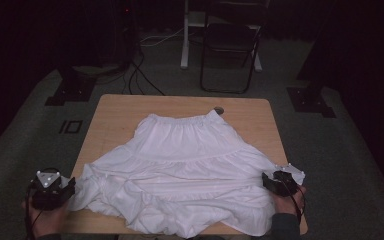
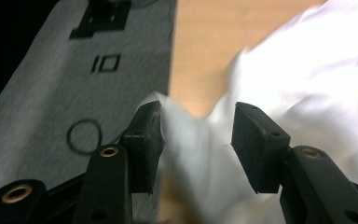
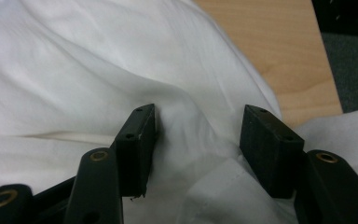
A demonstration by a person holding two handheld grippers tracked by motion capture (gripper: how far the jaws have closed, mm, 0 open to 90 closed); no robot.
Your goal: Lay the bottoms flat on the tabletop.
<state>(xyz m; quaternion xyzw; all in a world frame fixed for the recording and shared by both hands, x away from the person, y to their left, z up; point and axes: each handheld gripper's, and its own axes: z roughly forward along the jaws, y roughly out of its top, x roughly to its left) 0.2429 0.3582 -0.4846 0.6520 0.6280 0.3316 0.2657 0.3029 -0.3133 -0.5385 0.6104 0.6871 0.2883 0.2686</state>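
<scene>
A white tiered skirt (image 1: 180, 165) lies spread on the wooden table (image 1: 120, 115), waistband at the far side and hem bunched along the near edge. My left gripper (image 1: 72, 187) is at the skirt's near left corner, just off the table's left edge. In the left gripper view its jaws (image 2: 196, 112) stand apart with a fold of the white skirt (image 2: 205, 154) loose between them, brushing the left pad (image 2: 144, 135). My right gripper (image 1: 267, 179) is at the hem's right end. Its jaws (image 3: 200, 114) are spread over the skirt (image 3: 74, 70), the pads not pressing it.
A dark folding chair (image 1: 230, 45) and a white post stand beyond the table on grey carpet. Cables trail across the floor at the back left. Black stand feet sit left and right of the table. A small round hole (image 1: 219, 110) marks the table's far edge.
</scene>
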